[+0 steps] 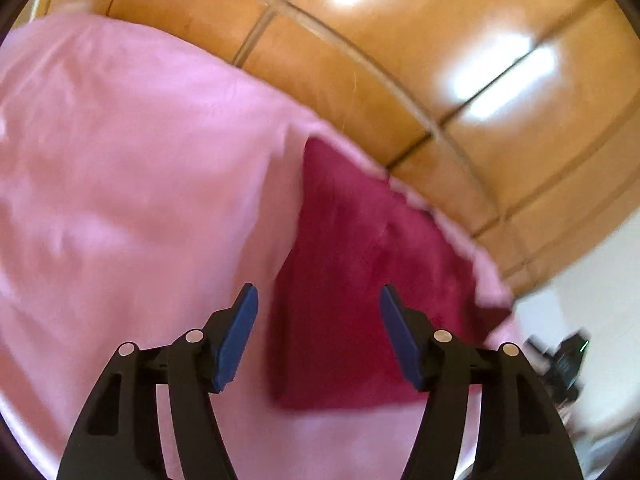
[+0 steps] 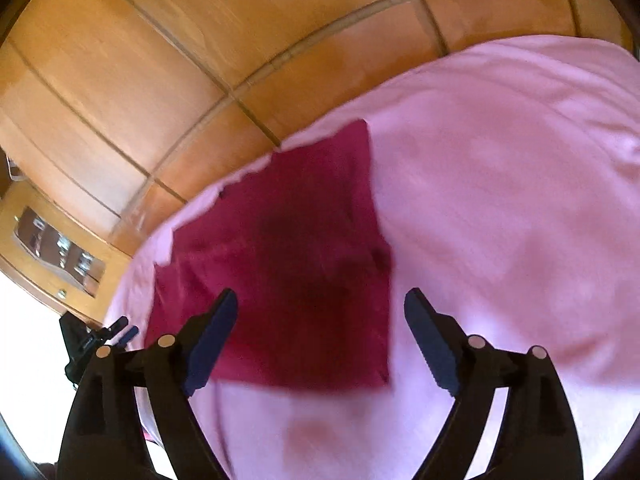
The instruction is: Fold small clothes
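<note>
A dark red garment (image 1: 360,280) lies flat on a pink sheet (image 1: 132,184), near the sheet's edge. It also shows in the right wrist view (image 2: 288,264) on the pink sheet (image 2: 500,200). My left gripper (image 1: 319,300) is open and empty, held above the garment's near part. My right gripper (image 2: 320,304) is open and empty, held above the garment's near part. The left gripper also shows small at the left edge of the right wrist view (image 2: 120,330). Both views are blurred.
Orange-brown floor tiles (image 1: 400,60) lie beyond the sheet's edge, also in the right wrist view (image 2: 160,60). A wooden cabinet with a glass front (image 2: 52,248) stands at the left. The other gripper's body (image 1: 560,356) shows at the right.
</note>
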Tool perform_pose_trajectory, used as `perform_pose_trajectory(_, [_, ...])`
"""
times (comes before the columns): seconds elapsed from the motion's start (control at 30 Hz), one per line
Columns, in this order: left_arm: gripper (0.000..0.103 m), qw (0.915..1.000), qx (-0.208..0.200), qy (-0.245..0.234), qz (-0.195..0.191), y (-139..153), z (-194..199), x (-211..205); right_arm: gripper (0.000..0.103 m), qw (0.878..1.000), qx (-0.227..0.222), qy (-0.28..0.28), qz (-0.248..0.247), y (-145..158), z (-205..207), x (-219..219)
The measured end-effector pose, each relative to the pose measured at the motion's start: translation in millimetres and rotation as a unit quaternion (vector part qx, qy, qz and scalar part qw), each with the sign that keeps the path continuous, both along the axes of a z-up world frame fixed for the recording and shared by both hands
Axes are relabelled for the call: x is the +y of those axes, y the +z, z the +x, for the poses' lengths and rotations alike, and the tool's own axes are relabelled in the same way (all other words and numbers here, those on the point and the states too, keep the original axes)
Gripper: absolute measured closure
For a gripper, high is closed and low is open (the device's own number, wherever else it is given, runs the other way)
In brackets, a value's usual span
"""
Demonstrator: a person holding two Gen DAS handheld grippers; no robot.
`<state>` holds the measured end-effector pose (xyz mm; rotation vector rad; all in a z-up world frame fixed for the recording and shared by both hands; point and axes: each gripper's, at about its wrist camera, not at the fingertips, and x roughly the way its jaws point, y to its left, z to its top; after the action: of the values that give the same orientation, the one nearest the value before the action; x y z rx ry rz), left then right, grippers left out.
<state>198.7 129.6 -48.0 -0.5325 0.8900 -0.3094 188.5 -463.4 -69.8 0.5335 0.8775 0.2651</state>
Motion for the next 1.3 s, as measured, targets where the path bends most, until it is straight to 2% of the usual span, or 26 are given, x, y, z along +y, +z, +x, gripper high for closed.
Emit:
perform_pose_trajectory(0.07, [0.041,0.9995,0.0,-0.025,0.021,-12.9,-18.4,-5.0,0.02,0.999,0.018,0.008,-0.03,-13.6,-11.2,8.1])
perform_pose_trajectory(0.13, [0.042,0.9986,0.011,-0.044,0.028,-26.0,-25.4,-14.3,0.028,0.999,0.032,0.013,-0.036,-29.0,-17.0,11.8])
perform_pose_trajectory(0.27, [0.072,0.9965,0.024,-0.062,0.05,-38.2,-28.8,-40.1,0.045,0.999,0.036,-0.009,-0.027,-49.0,-3.5,24.1])
perform_pose_trajectory(0.3, [0.076,0.9963,0.027,-0.06,0.056,-38.7,-26.5,-43.2,0.057,0.999,0.037,-0.015,-0.018,-51.8,1.8,24.7])
perform_pose_trajectory(0.33, [0.079,0.9964,0.031,-0.057,0.053,-39.6,-24.3,-41.8,0.068,0.999,0.038,-0.02,-0.015,-52.8,6.8,25.4])
perform_pose_trajectory(0.4, [0.082,0.9968,0.03,-0.05,0.054,-35.7,-28.4,-38.1,0.08,0.999,0.039,-0.019,-0.019,-50.8,8.6,27.2])
perform_pose_trajectory(0.5, [0.085,0.9954,0.017,-0.058,0.075,-30.6,-41.9,-39.1,0.085,0.999,0.035,0.0,-0.038,-45.7,-0.9,30.4])
perform_pose_trajectory(0.63, [0.086,0.9954,0.021,-0.062,0.071,-28.7,-68.4,-27.8,0.085,0.997,0.037,0.042,-0.048,-38.4,-26.2,35.7])
perform_pose_trajectory(0.77, [0.086,0.9945,0.034,-0.077,0.063,-30.4,-105.3,-23.5,0.085,0.992,0.06,0.093,-0.063,-35.9,-72.4,39.1])
perform_pose_trajectory(0.9, [0.086,0.9934,0.061,-0.09,0.036,-38.4,-160.2,-14.0,0.085,0.987,0.083,0.115,-0.07,-38.1,-102.0,38.9])
perform_pose_trajectory(0.97, [0.085,0.9924,0.063,-0.097,0.044,-37.6,-172.7,-15.2,0.083,0.986,0.089,0.125,-0.068,-36.8,-106.3,39.2])
perform_pose_trajectory(1.0, [0.084,0.9914,0.063,-0.101,0.054,-35.4,-175.5,-17.1,0.07,0.986,0.09,0.124,-0.07,-34.7,-104.3,38.1])
perform_pose_trajectory(1.03, [0.083,0.9908,0.059,-0.104,0.064,-31.6,-174.1,-19.1,0.048,0.987,0.087,0.112,-0.073,-31.4,-99.7,34.9])
perform_pose_trajectory(1.07, [0.082,0.9906,0.052,-0.106,0.068,-27.6,-171.1,-21.2,0.041,0.989,0.079,0.102,-0.068,-27.5,-96.8,30.7])
perform_pose_trajectory(1.1, [0.081,0.9912,0.043,-0.106,0.067,-21.5,-165.6,-21.4,0.039,0.991,0.066,0.094,-0.066,-21.9,-94.5,27.4])
perform_pose_trajectory(1.17, [0.066,0.9926,0.024,-0.104,0.058,-12.6,-158.8,-17.6,0.039,0.993,0.041,0.082,-0.069,-11.9,-83.6,25.1])
perform_pose_trajectory(1.23, [0.052,0.9957,0.001,-0.082,0.043,-3.9,-145.6,-9.5,0.039,0.994,0.023,0.068,-0.082,-6.3,-70.2,26.9])
perform_pose_trajectory(1.3, [0.052,0.9973,-0.014,-0.066,0.028,0.3,-130.0,-2.9,0.039,0.994,0.012,0.05,-0.094,-6.2,-51.1,27.5])
